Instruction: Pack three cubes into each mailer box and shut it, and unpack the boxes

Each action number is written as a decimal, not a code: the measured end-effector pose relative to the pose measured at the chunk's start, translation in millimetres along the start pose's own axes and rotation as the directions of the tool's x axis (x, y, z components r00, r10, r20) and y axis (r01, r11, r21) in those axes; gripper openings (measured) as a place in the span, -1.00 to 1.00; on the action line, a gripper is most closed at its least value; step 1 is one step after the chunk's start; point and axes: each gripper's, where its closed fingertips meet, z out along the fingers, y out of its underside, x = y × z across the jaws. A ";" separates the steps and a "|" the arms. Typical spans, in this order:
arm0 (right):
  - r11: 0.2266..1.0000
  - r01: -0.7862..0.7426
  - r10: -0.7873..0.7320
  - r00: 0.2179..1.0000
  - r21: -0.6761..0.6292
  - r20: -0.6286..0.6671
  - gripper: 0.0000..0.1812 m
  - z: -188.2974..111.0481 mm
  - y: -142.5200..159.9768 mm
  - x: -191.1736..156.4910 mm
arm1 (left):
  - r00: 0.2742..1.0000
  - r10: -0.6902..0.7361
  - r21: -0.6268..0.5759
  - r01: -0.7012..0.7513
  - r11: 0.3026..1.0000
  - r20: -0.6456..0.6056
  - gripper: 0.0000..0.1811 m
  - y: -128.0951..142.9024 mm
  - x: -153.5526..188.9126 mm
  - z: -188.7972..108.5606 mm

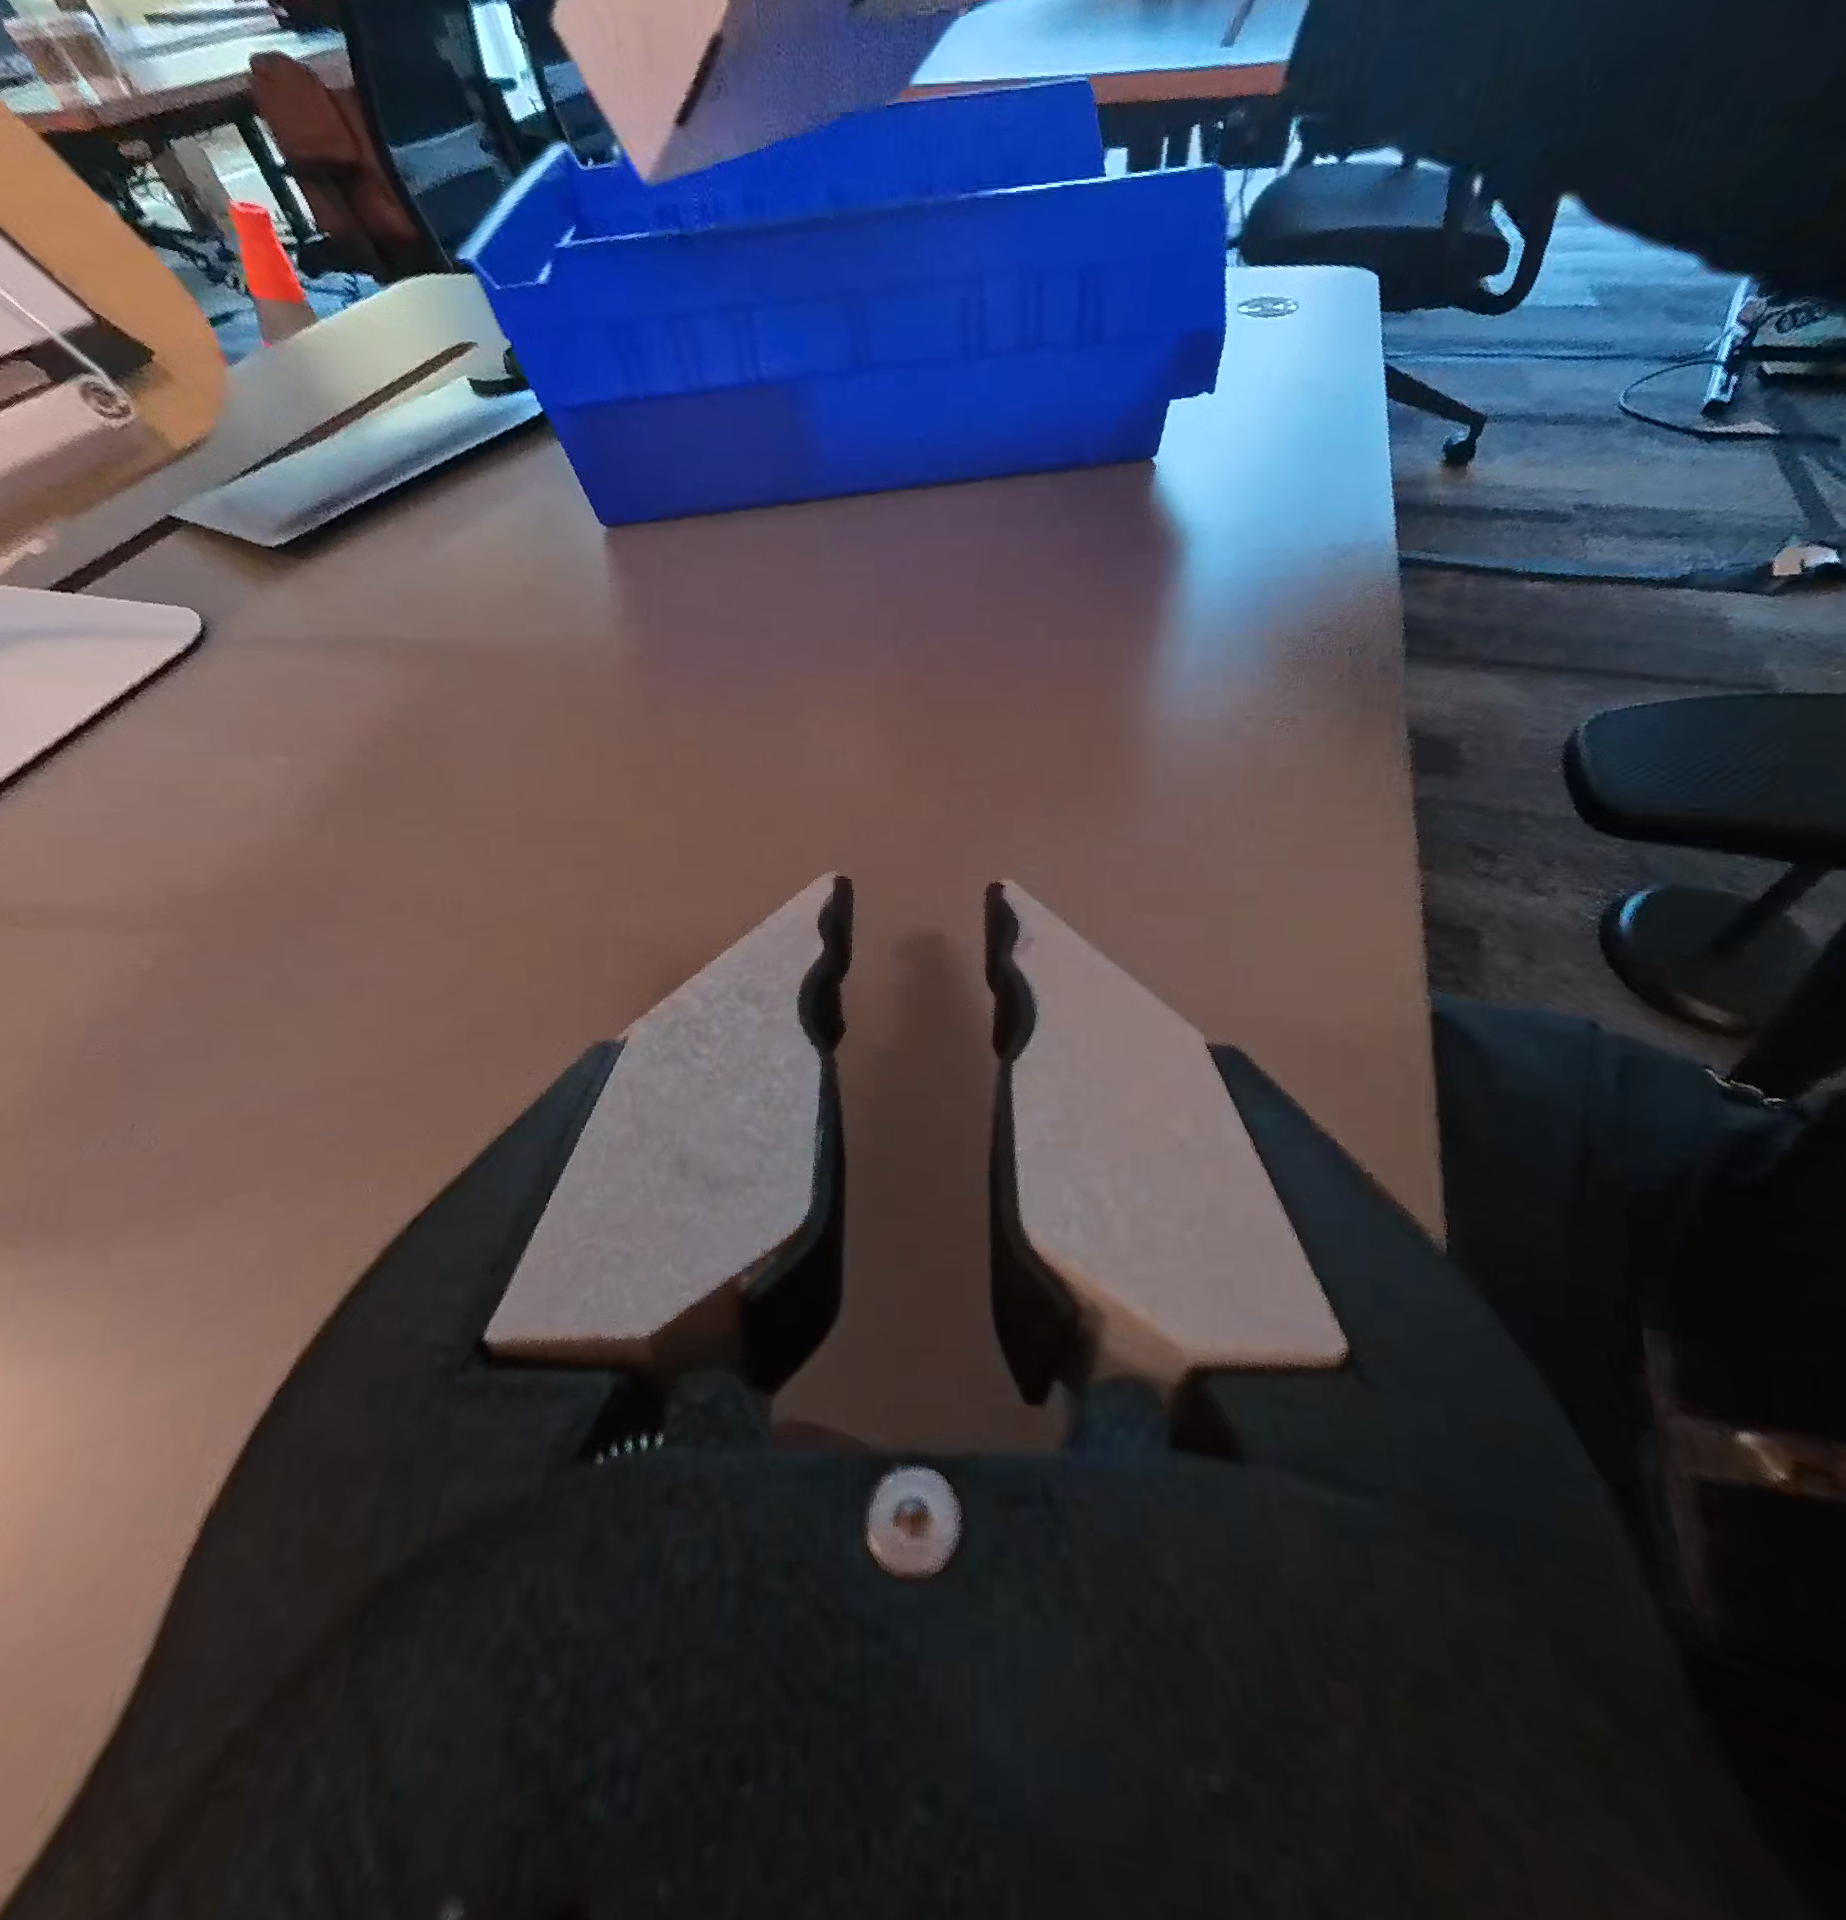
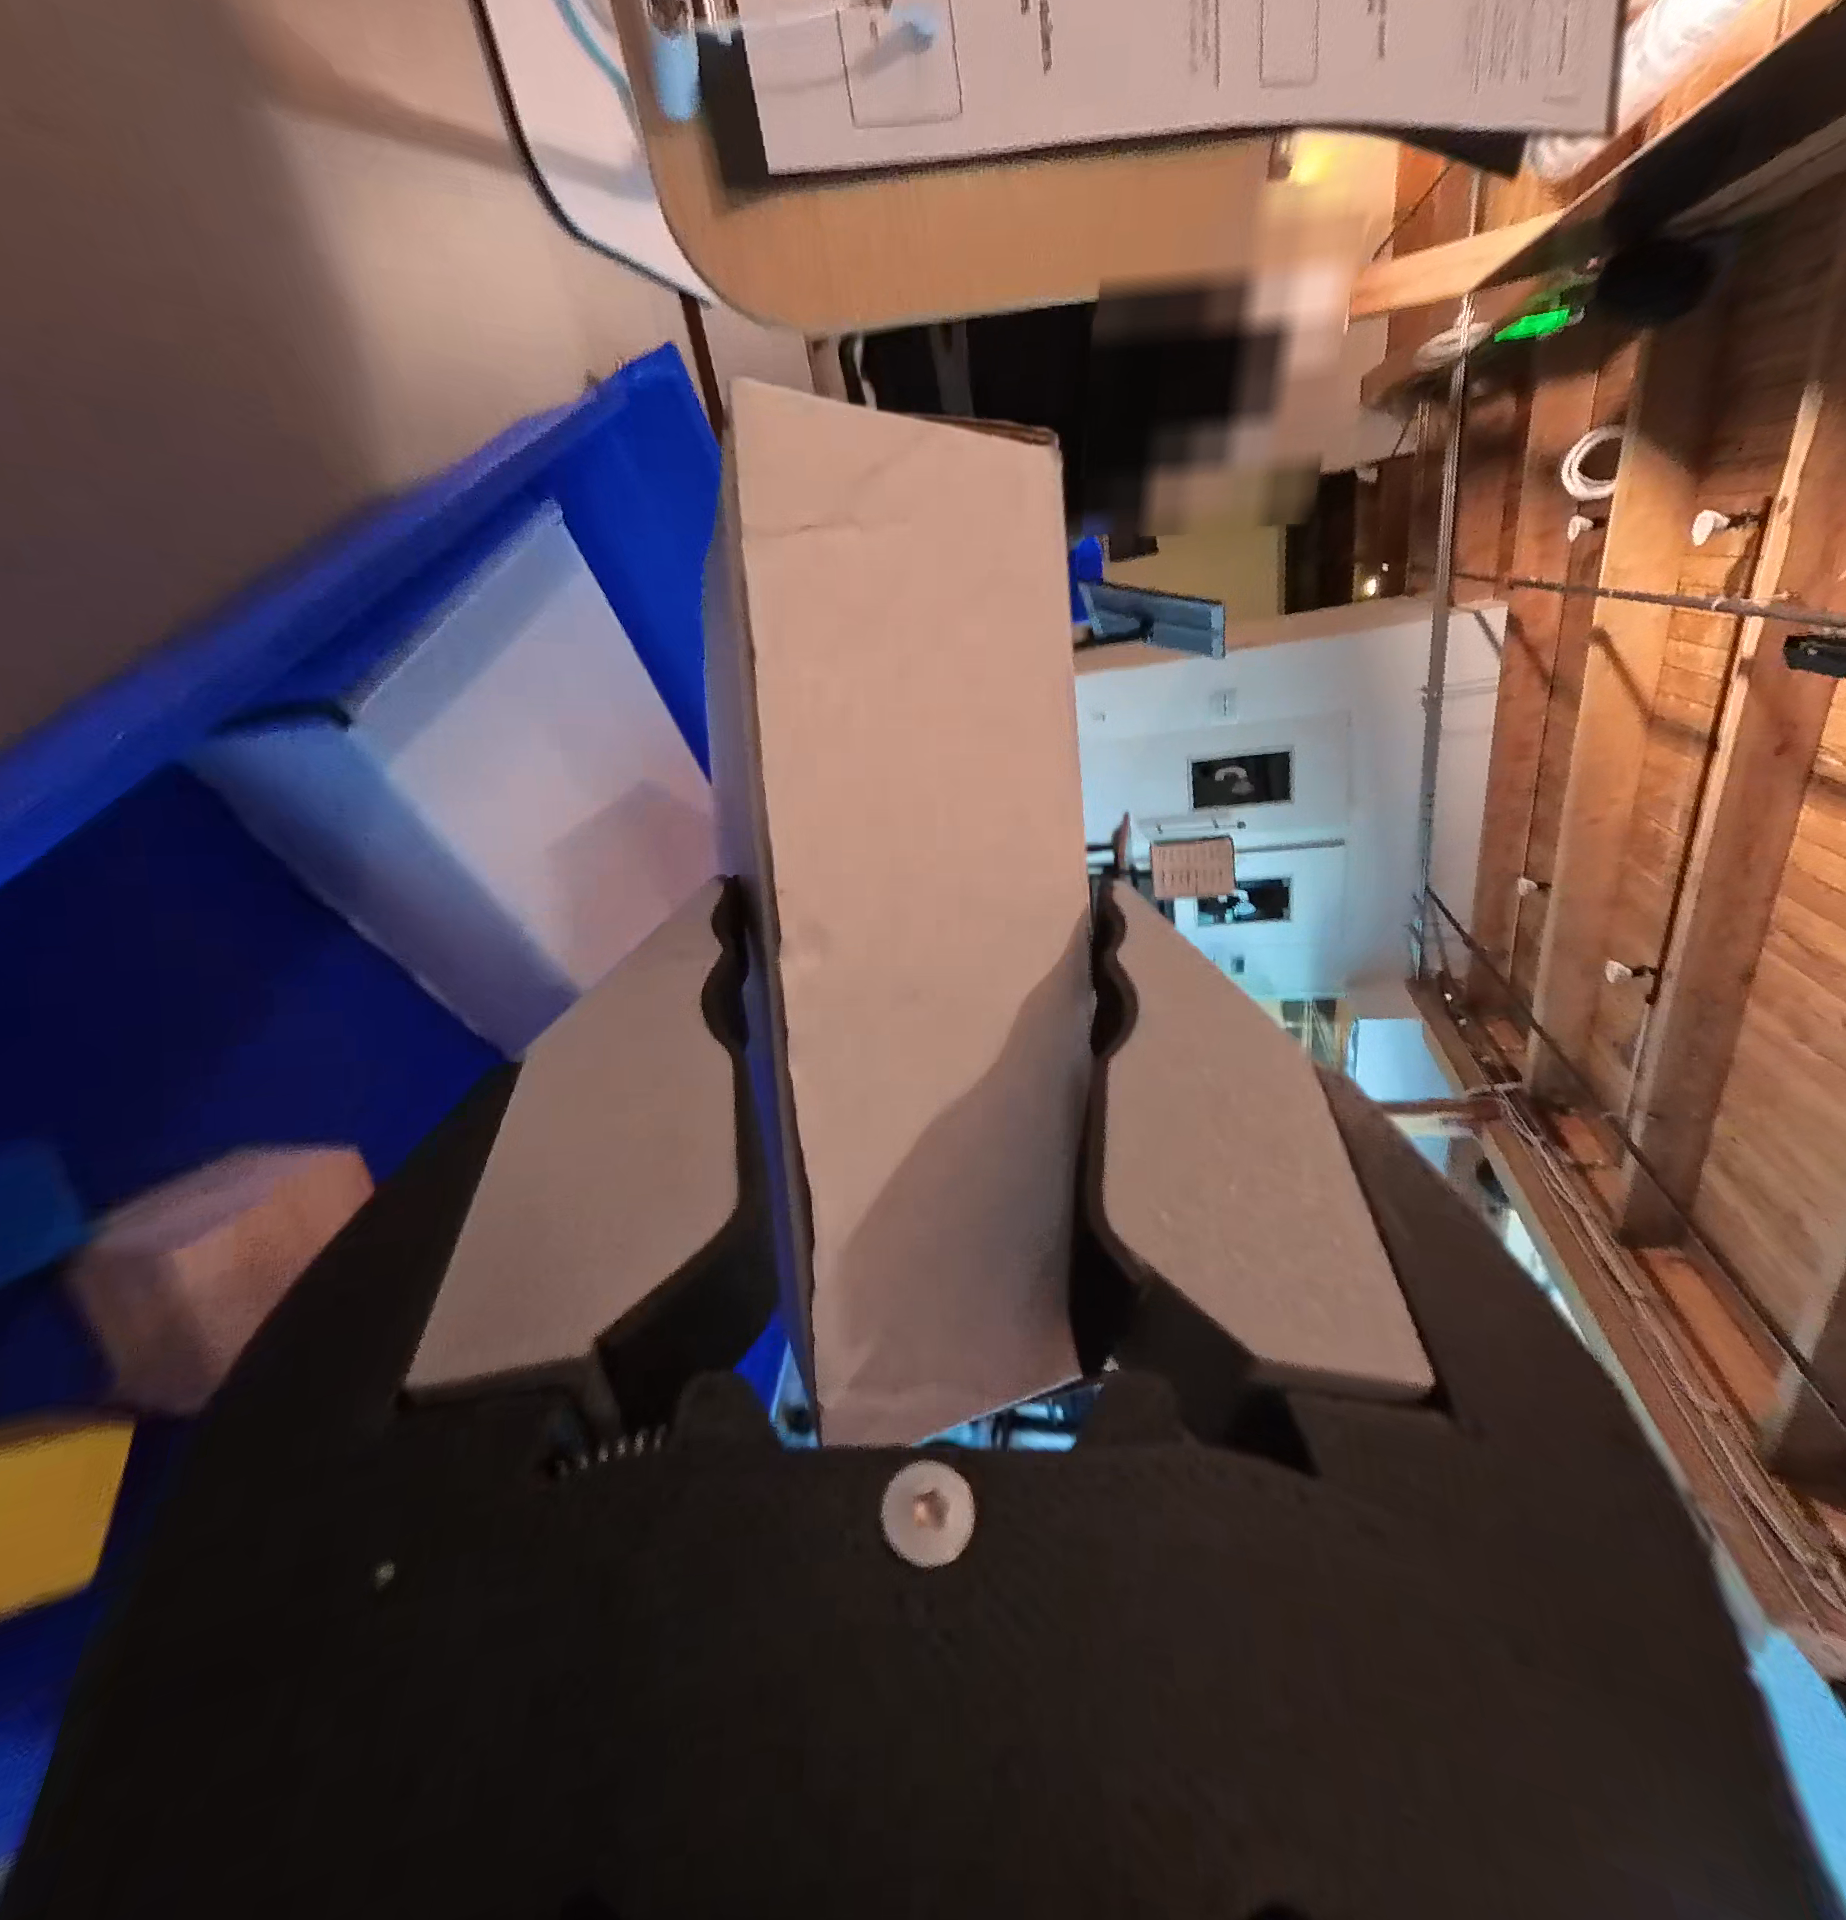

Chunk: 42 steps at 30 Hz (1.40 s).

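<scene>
Meanwhile, left tongs (image 1: 917, 914) slightly parted, empty; right tongs (image 2: 917, 925) clamping cardboard mailer box (image 2: 898, 727).

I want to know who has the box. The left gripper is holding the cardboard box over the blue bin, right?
Not quite. The right gripper holds the cardboard box over the blue bin, as the right wrist view shows. The left gripper holds nothing.

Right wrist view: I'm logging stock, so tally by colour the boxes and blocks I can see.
Brown cardboard mailer box, held in right claw: 1
White box in blue bin: 1
Wood-coloured block: 1
Yellow block, cut off: 1
Total: 4
</scene>
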 end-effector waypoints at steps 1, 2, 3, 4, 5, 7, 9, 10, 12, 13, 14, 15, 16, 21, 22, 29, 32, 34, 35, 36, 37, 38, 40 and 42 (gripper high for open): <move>1.000 -0.003 0.003 1.000 0.026 0.002 -0.28 8.1 -3.0 -1.4 | 1.000 -0.011 -0.003 0.011 1.000 0.000 -0.73 0.4 -1.2 0.3; 0.999 -0.003 0.003 1.000 0.048 0.005 -0.28 16.1 -5.4 -3.1 | 1.000 -0.017 -0.004 0.017 1.000 -0.001 -0.73 0.6 -2.3 0.7; 0.998 -0.008 0.008 1.000 0.066 0.012 -0.28 23.9 -6.6 -4.8 | 1.000 -0.021 -0.005 0.021 1.000 -0.002 -0.73 0.7 -3.1 0.9; 0.996 -0.028 0.025 0.999 0.080 0.030 -0.28 31.7 -6.6 -7.8 | 1.000 -0.024 -0.006 0.024 1.000 -0.003 -0.73 0.8 -3.7 1.2; 0.994 -0.058 0.052 0.997 0.094 0.060 -0.28 38.7 -5.8 -12.3 | 1.000 -0.027 -0.007 0.027 1.000 -0.001 -0.73 1.0 -4.4 1.3; 0.988 -0.110 0.097 0.989 0.112 0.114 -0.28 49.1 -2.2 -22.1 | 0.999 -0.035 -0.010 0.035 0.999 -0.001 -0.73 1.5 -5.6 1.8; 0.982 -0.146 0.129 0.981 0.116 0.143 -0.27 54.0 2.6 -29.5 | 0.999 -0.043 -0.010 0.043 0.999 0.000 -0.73 1.4 -6.6 1.9; 0.978 -0.165 0.144 0.977 0.128 0.160 -0.25 54.0 2.8 -32.9 | 0.999 -0.046 -0.009 0.046 0.999 -0.001 -0.73 1.4 -6.8 1.8; 0.978 -0.184 0.155 0.956 0.096 0.247 -0.14 53.2 8.2 -49.0 | 0.999 -0.051 -0.006 0.051 0.999 -0.003 -0.73 1.0 -7.0 1.5; 0.982 -0.180 0.157 0.940 0.049 0.302 -0.17 52.3 14.6 -60.3 | 0.999 -0.051 -0.005 0.051 0.999 -0.003 -0.73 0.9 -7.0 1.4; 0.985 -0.175 0.166 0.927 -0.003 0.335 -0.08 51.6 22.3 -68.5 | 0.999 -0.050 -0.005 0.050 0.999 -0.003 -0.73 0.9 -6.9 1.3; 0.984 -0.169 0.177 0.921 -0.051 0.348 0.01 51.0 30.7 -73.3 | 0.999 -0.047 -0.004 0.047 0.999 -0.004 -0.73 0.7 -6.5 1.2; 0.982 -0.163 0.185 0.916 -0.093 0.355 0.02 49.5 39.4 -76.2 | 0.999 -0.044 -0.002 0.044 0.999 -0.004 -0.73 0.5 -6.0 1.0; 0.969 -0.127 0.195 0.920 -0.212 0.340 -0.06 37.6 72.3 -70.2 | 1.000 -0.025 0.014 0.025 1.000 0.014 -0.73 -1.3 -6.0 -0.9; 0.967 -0.111 0.184 0.927 -0.229 0.327 -0.08 38.2 77.1 -67.1 | 1.000 -0.021 0.018 0.021 1.000 0.016 -0.73 -1.9 -5.9 -1.4; 0.946 0.209 -0.135 0.949 -0.249 0.284 -0.20 60.8 64.5 -55.5 | 1.000 -0.024 0.023 0.024 0.999 0.014 -0.73 -2.5 -6.0 -2.0; 0.903 0.290 -0.164 0.915 -0.317 0.369 0.00 72.3 75.0 -70.0 | 1.000 -0.027 0.022 0.026 0.999 0.012 -0.73 -2.4 -6.0 -1.9; 0.888 0.317 -0.165 0.896 -0.333 0.413 0.08 73.9 78.8 -77.4 | 1.000 -0.027 0.024 0.027 0.999 0.013 -0.73 -2.6 -6.2 -2.2; 0.881 0.329 -0.170 0.891 -0.340 0.420 0.07 72.5 79.8 -76.6 | 1.000 -0.028 0.026 0.027 0.999 0.014 -0.74 -2.9 -6.4 -2.4; 0.878 0.330 -0.171 0.893 -0.347 0.416 0.07 70.6 80.3 -73.4 | 0.999 -0.029 0.029 0.028 0.999 0.015 -0.74 -3.2 -6.7 -2.8; 0.879 0.321 -0.166 0.900 -0.353 0.404 0.07 68.5 80.4 -68.4 | 0.999 -0.030 0.032 0.029 0.999 0.017 -0.74 -3.5 -6.9 -3.2; 0.881 0.308 -0.158 0.907 -0.360 0.390 0.05 65.8 81.2 -62.9 | 0.999 -0.030 0.035 0.030 0.999 0.018 -0.74 -3.8 -7.1 -3.4; 0.879 0.285 -0.139 0.920 -0.382 0.367 0.02 59.9 86.6 -52.6 | 0.999 -0.031 0.033 0.031 0.999 0.017 -0.73 -3.7 -7.1 -3.2; 0.875 0.263 -0.114 0.928 -0.407 0.356 0.01 55.6 94.4 -47.6 | 0.999 -0.029 0.028 0.029 0.999 0.016 -0.73 -3.1 -6.9 -2.7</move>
